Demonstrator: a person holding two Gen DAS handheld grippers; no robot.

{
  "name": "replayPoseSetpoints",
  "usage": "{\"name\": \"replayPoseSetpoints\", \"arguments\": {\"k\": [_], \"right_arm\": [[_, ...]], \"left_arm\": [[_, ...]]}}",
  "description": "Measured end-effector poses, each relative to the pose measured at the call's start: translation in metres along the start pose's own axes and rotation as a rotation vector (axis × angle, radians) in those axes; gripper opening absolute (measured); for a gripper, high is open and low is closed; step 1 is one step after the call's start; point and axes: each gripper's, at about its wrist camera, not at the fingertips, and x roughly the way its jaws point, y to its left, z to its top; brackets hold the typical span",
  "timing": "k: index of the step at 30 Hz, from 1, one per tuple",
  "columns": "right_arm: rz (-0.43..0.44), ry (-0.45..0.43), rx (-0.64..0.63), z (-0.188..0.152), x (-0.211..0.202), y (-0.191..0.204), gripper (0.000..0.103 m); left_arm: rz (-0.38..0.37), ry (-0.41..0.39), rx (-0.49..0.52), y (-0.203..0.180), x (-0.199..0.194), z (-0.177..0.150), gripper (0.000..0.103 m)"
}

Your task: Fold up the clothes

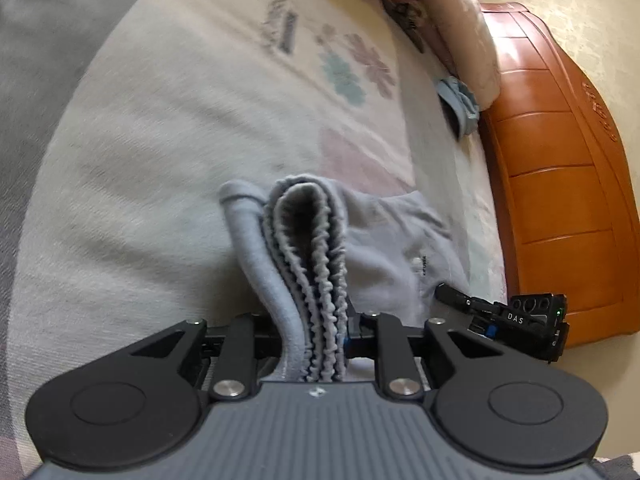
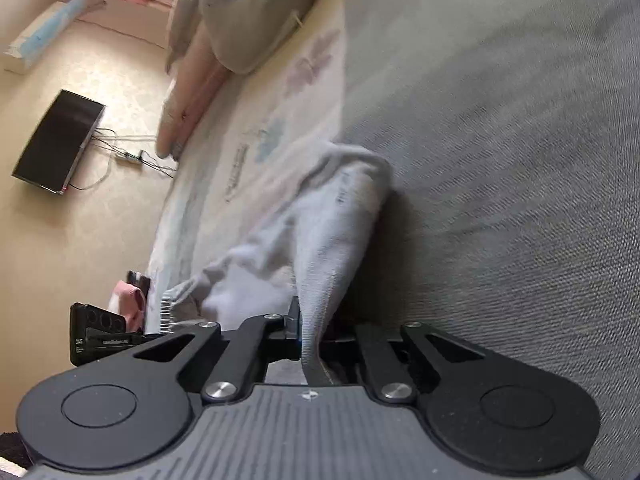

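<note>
Soft grey knit, the sweatpants [image 1: 384,240] hang limp over the bed sheet [image 1: 180,140], light and floppy. We hold them at both ends: left gripper [image 1: 316,340] clamped on the bunched elastic waistband [image 1: 308,248] at 6 o'clock, right gripper [image 2: 316,344] pinching a fold of leg fabric.

**Grey-blue garment gathered and lifted at two ends**

The pale grey-blue knit garment [image 1: 384,240] is bunched, not flat. In the left wrist view its ribbed elastic band [image 1: 316,280] is doubled into stacked layers, rising upright at near centre; the rest spreads right. In the right wrist view a twisted fold stretches away from the near edge.
</note>
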Motion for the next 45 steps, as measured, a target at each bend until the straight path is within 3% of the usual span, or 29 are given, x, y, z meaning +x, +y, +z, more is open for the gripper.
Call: {"name": "replayPoseSetpoints", "arguments": {"k": [7,14,18,25,34,41,45], "right_arm": [[0.015,-0.123,-0.045,-0.004,-0.043,0.012,0.007],[0.024,-0.250,-0.091,-0.007,-0.088,0.023,0.007],[0.005,-0.352,-0.083,-0.014,-0.131,0.013,0.008],[-0.085,-0.604,-0.007,-0.033,-0.224,-0.029,0.008],[-0.154,-0.920,0.168,-0.058,-0.321,-0.104,0.008],[-0.158,-1.095,0.293,-0.059,-0.357,-0.142,0.008],[-0.156,-1.127,0.346,-0.060,-0.353,-0.153,0.008]], "left_arm": [[0.010,0.013,0.172,-0.066,-0.005,0.014,0.019],[0.004,0.070,0.345,-0.154,0.034,0.039,0.019],[-0.016,0.135,0.456,-0.213,0.082,0.052,0.019],[-0.044,0.267,0.672,-0.334,0.188,0.058,0.019],[-0.065,0.391,0.903,-0.485,0.323,0.035,0.019],[-0.038,0.413,1.066,-0.569,0.396,0.030,0.019],[0.029,0.436,1.117,-0.590,0.433,0.028,0.020]]}}
